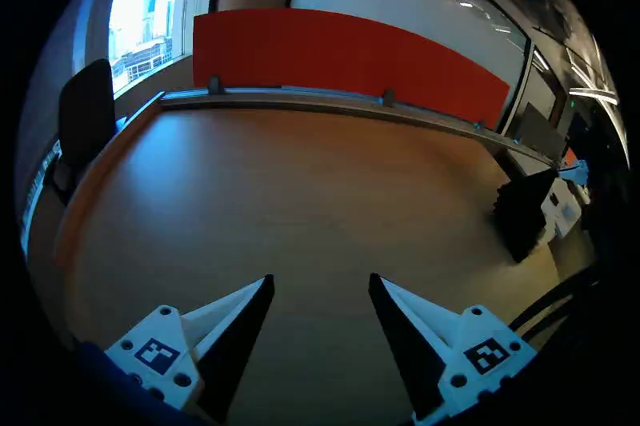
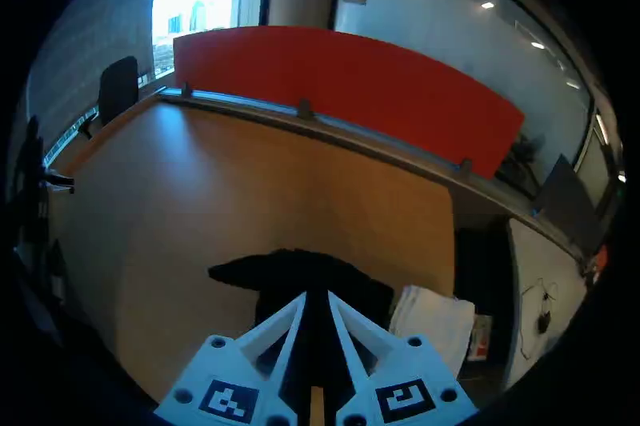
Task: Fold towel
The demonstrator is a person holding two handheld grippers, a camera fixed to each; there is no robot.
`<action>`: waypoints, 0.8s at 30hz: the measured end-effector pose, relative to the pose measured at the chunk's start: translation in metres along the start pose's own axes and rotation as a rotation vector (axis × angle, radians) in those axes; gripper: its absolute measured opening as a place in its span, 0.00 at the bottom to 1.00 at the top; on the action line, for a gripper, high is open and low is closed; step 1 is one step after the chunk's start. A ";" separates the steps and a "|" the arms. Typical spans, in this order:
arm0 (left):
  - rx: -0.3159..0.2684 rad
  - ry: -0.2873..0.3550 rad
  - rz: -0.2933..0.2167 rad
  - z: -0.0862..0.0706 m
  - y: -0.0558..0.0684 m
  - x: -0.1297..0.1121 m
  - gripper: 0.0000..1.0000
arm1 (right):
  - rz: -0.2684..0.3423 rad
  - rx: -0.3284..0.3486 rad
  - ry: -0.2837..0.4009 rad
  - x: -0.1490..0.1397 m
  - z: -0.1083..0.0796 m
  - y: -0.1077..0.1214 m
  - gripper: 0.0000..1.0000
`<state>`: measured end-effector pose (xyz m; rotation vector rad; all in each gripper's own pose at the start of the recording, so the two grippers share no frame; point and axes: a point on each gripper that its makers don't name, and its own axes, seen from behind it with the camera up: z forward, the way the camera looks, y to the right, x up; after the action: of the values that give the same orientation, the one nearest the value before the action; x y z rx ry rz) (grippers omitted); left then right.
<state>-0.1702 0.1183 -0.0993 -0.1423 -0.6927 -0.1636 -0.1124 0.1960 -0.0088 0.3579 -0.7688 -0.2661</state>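
Evidently an early stage of the fold. Left tongs: released, the two fingers spread wide with nothing between them, poised over the middle of the wooden table and well apart from the cloth. Right tongs: fingers drawn close to a narrow slit in which dark fabric shows. They appear clenched on the towel, though the contact itself is hidden under the fingertips. The towel is black and sits bunched near the table's right edge, toward its near corner. In the right gripper view it spreads as an irregular lump ahead of the fingertips. In the left gripper view it rises as a dark peaked shape at that same edge, which suggests that part of it is lifted off the surface. No straight hem, flat panel or crease can be made out. A white folded stack lies just beside the towel; whether it rests on the table or beyond it cannot be told. A red partition runs along the far edge, and a dark chair stands off the far left corner. Judged progress: the cloth is gripped at one point and not yet laid flat. Spreading it, taking a second corner with the free tongs, and every fold are left to do.
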 end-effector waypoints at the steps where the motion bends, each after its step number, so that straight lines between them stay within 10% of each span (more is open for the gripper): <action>1: 0.001 0.000 -0.001 0.000 -0.001 0.000 0.88 | 0.001 -0.008 -0.010 -0.006 0.000 0.003 0.05; 24: 0.020 -0.025 0.031 0.001 -0.002 -0.002 0.88 | 0.253 -0.090 -0.191 -0.159 0.039 0.021 0.05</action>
<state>-0.1724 0.1166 -0.0995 -0.1359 -0.7163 -0.1255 -0.2477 0.2640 -0.0746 0.1486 -0.9775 -0.0969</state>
